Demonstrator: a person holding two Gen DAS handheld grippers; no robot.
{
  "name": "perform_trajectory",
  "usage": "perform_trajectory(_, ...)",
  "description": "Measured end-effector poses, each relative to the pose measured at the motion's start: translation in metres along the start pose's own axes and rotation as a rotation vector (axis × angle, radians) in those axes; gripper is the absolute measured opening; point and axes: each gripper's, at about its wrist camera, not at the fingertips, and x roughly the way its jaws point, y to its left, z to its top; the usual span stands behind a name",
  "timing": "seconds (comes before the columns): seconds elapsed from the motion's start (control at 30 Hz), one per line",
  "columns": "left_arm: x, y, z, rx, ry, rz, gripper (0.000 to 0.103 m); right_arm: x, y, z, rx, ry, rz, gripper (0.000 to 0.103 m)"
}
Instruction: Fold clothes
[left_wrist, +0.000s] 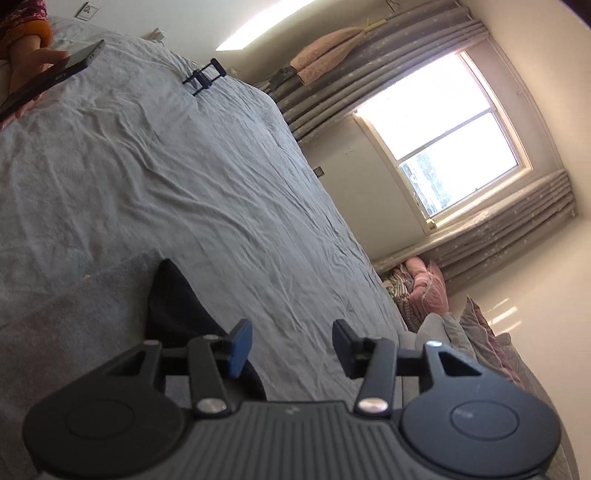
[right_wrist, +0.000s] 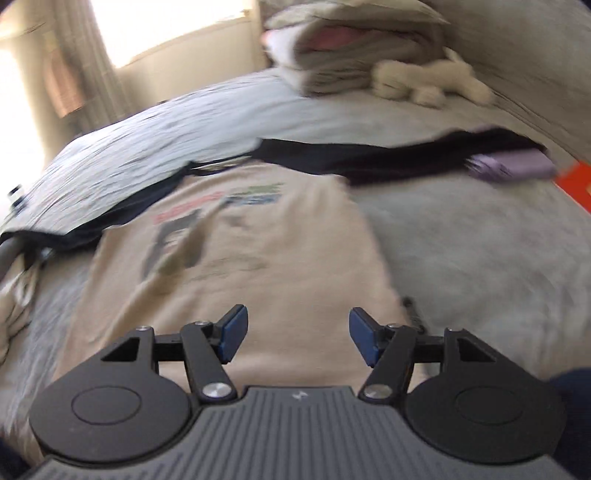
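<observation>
A beige T-shirt (right_wrist: 236, 258) with a printed front lies spread flat on the bed, blurred by motion. My right gripper (right_wrist: 297, 338) hovers open just above its lower part, nothing between the fingers. A black garment (right_wrist: 369, 158) stretches across the bed beyond the shirt. In the left wrist view my left gripper (left_wrist: 291, 349) is open over the grey bedsheet (left_wrist: 166, 177), with a dark piece of clothing (left_wrist: 177, 306) just behind its left finger and a grey cloth (left_wrist: 74, 321) at lower left.
A stack of folded bedding (right_wrist: 351, 55) and a white plush toy (right_wrist: 424, 81) sit at the head of the bed. A lilac object (right_wrist: 509, 168) lies on the black garment. A person's hand holds a phone (left_wrist: 51, 77). A black clamp (left_wrist: 205, 75), window (left_wrist: 443, 136) and clothes pile (left_wrist: 424, 291) lie beyond.
</observation>
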Motion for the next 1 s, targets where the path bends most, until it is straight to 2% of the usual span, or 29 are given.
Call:
perform_trajectory(0.07,0.005,-0.027,-0.043,0.158,0.115,-0.005,0.055,0.006,-0.021,-0.007,0.064,0.005,-0.075,0.064)
perform_trajectory(0.1,0.007,-0.039,-0.070,0.228,0.167,0.001,0.055,0.008,-0.023,-0.010,0.056,0.004,-0.098,0.063)
perform_trajectory(0.13,0.008,-0.046,-0.098,0.276,0.214,0.007,0.055,0.009,-0.022,-0.013,0.033,0.002,-0.115,0.059)
perform_trajectory(0.27,0.018,-0.056,-0.198,0.383,0.458,0.000,0.054,0.015,-0.019,-0.019,-0.049,0.011,-0.164,0.059)
perform_trajectory(0.4,0.017,-0.048,-0.263,0.495,0.545,0.070,0.052,0.025,-0.022,-0.026,-0.096,0.028,-0.176,0.059)
perform_trajectory(0.43,0.017,-0.045,-0.275,0.527,0.552,0.101,0.050,0.026,-0.021,-0.028,-0.102,0.027,-0.167,0.048)
perform_trajectory(0.47,0.017,-0.043,-0.285,0.571,0.542,0.134,0.037,0.026,-0.020,-0.029,-0.103,0.029,-0.143,0.023)
perform_trajectory(0.5,0.016,-0.046,-0.291,0.645,0.515,0.158,0.031,0.026,-0.021,-0.030,-0.097,0.029,-0.128,0.014)
perform_trajectory(0.53,0.015,-0.049,-0.294,0.700,0.497,0.166,0.028,0.026,-0.021,-0.030,-0.088,0.026,-0.128,0.009)
perform_trajectory(0.57,0.014,-0.048,-0.293,0.701,0.498,0.159,0.018,0.023,-0.022,-0.028,-0.064,0.018,-0.123,0.008)
perform_trajectory(0.63,0.012,-0.045,-0.288,0.655,0.512,0.144,0.005,0.012,-0.027,-0.024,-0.020,-0.005,-0.107,0.007)
perform_trajectory(0.7,0.004,-0.041,-0.284,0.612,0.497,0.144,0.004,-0.006,-0.030,-0.019,-0.006,-0.036,-0.095,0.007)
perform_trajectory(0.8,-0.020,-0.045,-0.287,0.633,0.434,0.105,0.004,-0.033,-0.036,-0.012,0.014,-0.083,-0.077,0.006)
perform_trajectory(0.87,-0.024,-0.047,-0.295,0.658,0.440,0.089,0.004,-0.038,-0.041,-0.012,0.026,-0.061,-0.072,0.006)
perform_trajectory(0.97,-0.015,-0.044,-0.306,0.693,0.466,0.128,0.004,-0.018,-0.044,-0.020,0.013,0.016,-0.109,0.005)
perform_trajectory(1.0,-0.013,-0.042,-0.305,0.689,0.471,0.131,0.004,-0.016,-0.044,-0.021,0.010,0.017,-0.115,0.006)
